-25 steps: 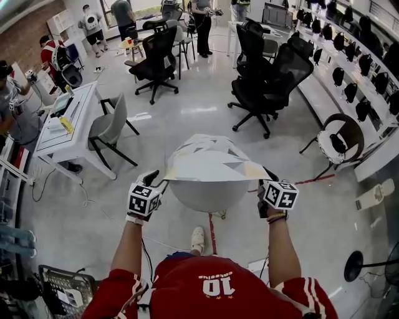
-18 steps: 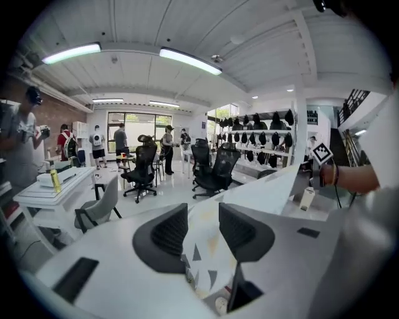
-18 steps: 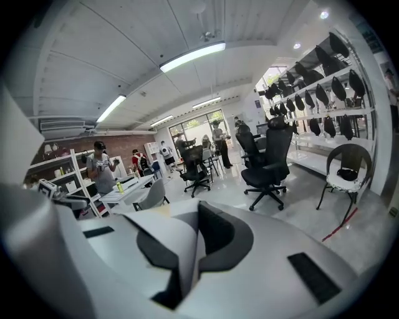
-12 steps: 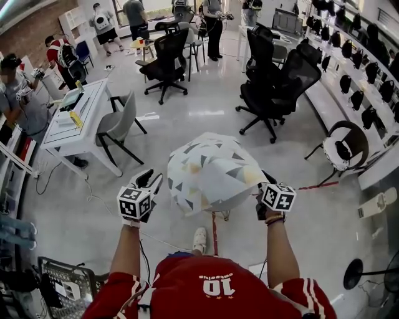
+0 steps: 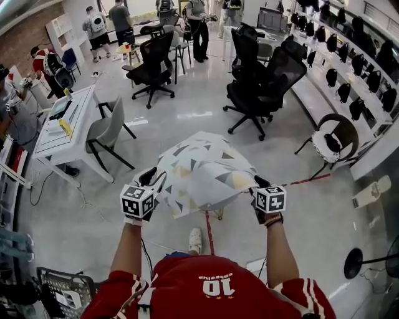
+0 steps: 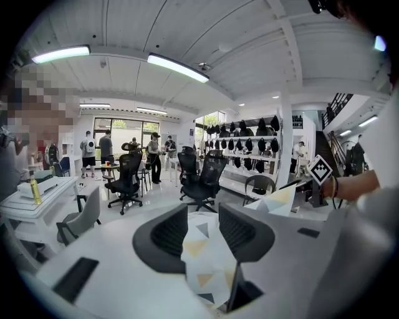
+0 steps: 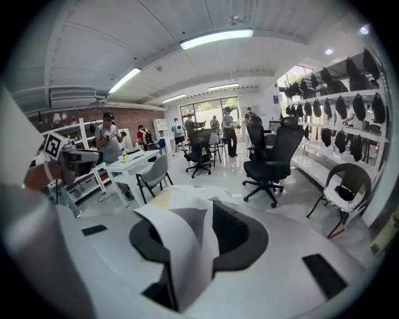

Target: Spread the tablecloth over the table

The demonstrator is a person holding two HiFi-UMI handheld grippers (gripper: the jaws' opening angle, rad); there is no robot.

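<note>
A white tablecloth (image 5: pixel 202 171) printed with grey and yellow triangles lies draped in a dome over the round table, which it hides. My left gripper (image 5: pixel 151 177) is at the cloth's near left edge. In the left gripper view a fold of cloth (image 6: pixel 206 261) runs between the jaws of the left gripper (image 6: pixel 202 212), which have narrowed a little but stand apart from it. My right gripper (image 5: pixel 255 182) is at the near right edge. Its jaws have just been opening, and in the right gripper view the cloth (image 7: pixel 181 249) lies loose over one jaw of the right gripper (image 7: pixel 194 215).
Black office chairs (image 5: pixel 259 87) (image 5: pixel 153 65) stand on the glossy floor beyond the table. A white desk (image 5: pixel 65 121) with a grey chair (image 5: pixel 109 128) is at the left. Shelves of black headgear (image 5: pixel 358 68) line the right wall. People (image 5: pixel 118 19) stand at the back, and a wire basket (image 5: pixel 65 290) is near left.
The cloth, stretched flat and high a second ago, has sunk and settled over the table with its pattern showing. The right hand has drifted inward and down.
</note>
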